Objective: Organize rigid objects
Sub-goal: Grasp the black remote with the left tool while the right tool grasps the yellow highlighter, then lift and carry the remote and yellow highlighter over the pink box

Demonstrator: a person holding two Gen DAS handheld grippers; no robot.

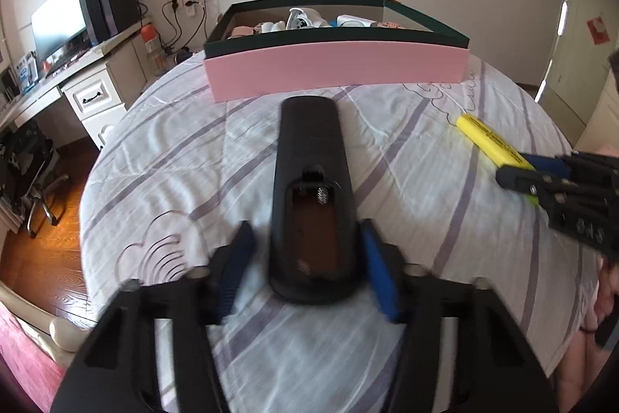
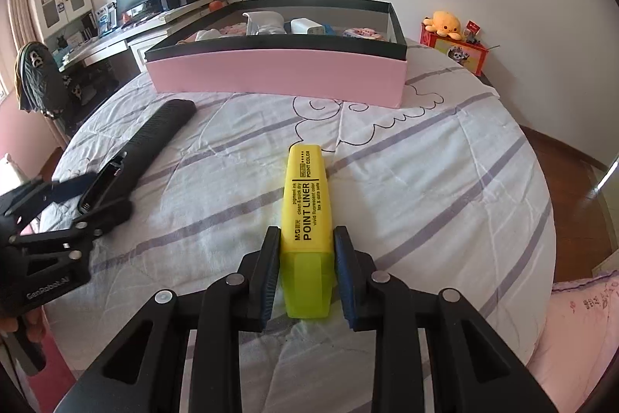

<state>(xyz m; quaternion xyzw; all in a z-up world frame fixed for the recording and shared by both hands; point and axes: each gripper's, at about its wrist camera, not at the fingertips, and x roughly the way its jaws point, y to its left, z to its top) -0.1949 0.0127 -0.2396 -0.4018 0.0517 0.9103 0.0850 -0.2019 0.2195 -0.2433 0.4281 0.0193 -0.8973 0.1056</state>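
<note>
The right tongs (image 2: 305, 271) are pinching a yellow highlighter (image 2: 307, 215) by its cap end, both pads pressing on its sides while its body is lying on the striped bedspread (image 2: 425, 219). The left tongs (image 1: 309, 269) are straddling the near end of a black remote (image 1: 311, 188), which is lying back-up with its battery bay uncovered; the right pad is sitting against its side, and whether the left pad is touching I cannot tell through the blur. A pink box (image 2: 278, 74) with a dark rim is sitting further up the bed, already holding several small items.
</note>
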